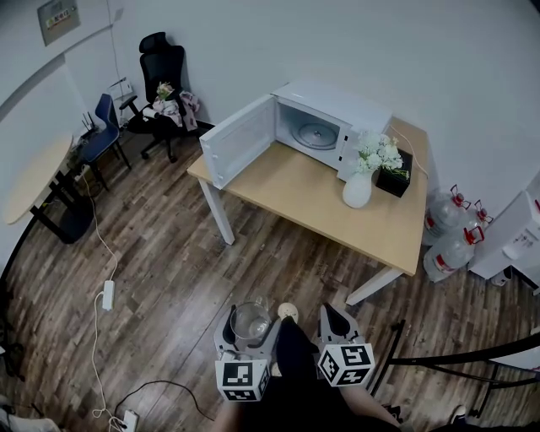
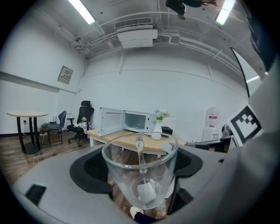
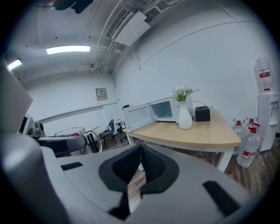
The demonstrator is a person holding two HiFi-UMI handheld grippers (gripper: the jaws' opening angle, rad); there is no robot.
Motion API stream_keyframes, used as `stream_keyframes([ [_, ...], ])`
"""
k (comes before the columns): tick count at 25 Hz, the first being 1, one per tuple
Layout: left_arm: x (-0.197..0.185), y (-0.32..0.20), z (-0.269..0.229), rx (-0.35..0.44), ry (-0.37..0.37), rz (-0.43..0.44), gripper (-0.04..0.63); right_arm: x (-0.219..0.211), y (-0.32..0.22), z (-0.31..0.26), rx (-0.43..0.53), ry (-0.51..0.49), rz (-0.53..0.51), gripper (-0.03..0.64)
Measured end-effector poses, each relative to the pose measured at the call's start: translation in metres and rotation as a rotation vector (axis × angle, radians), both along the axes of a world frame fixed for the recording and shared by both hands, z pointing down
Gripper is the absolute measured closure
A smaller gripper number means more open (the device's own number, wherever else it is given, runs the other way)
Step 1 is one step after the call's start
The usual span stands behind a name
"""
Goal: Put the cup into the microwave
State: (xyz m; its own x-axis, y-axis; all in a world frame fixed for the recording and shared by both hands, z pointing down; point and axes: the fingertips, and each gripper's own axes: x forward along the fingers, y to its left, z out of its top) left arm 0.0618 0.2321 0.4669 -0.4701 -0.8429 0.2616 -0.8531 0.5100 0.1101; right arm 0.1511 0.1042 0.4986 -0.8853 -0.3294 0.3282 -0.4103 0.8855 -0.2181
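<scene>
Head view: I get the layout from above: a white microwave [image 1: 325, 126] with its door swung wide open, at the far end of a light wooden table [image 1: 337, 211]. The dark plank floor [image 1: 169, 253], a white power strip [image 1: 108, 294] on its cable and the large water bottles [image 1: 447, 245] past the table's right end also show here.
Left gripper view: this one gives me the ceiling light strips [image 2: 81, 11] and the wall air-conditioning unit [image 2: 138, 37], which the head view misses. It looks over the rim of the clear glass cup [image 2: 140, 175] into its bowl.
Right gripper view: it shows me the cup from the side at the left edge, its handle loop turned towards the table. The table's underside and legs are visible from low down.
On the table: a white vase of white flowers [image 1: 357, 190] stands just beside a small black box [image 1: 393, 181], both near the microwave's right side.
Left gripper [image 1: 246, 331]: its jaws are spread wide and clamped against the cup's two sides, grasping it upright.
Right gripper [image 3: 139, 162]: its jaws are clenched, the dark ribbed pads meeting at the tips with nothing between them. It sits just beside the left one.
Cup position: it is held low in front of me over the floor, well apart from the table and the microwave, which lie ahead of it.
</scene>
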Motion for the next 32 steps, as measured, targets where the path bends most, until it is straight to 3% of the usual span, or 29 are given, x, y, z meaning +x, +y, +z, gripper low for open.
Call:
stream_keyframes([
  [32, -0.174, -0.156, -0.005, -0.016, -0.009, -0.031, 0.187, -0.182, -0.165, -0.009, -0.016, 0.003, -0.026, 0.623],
])
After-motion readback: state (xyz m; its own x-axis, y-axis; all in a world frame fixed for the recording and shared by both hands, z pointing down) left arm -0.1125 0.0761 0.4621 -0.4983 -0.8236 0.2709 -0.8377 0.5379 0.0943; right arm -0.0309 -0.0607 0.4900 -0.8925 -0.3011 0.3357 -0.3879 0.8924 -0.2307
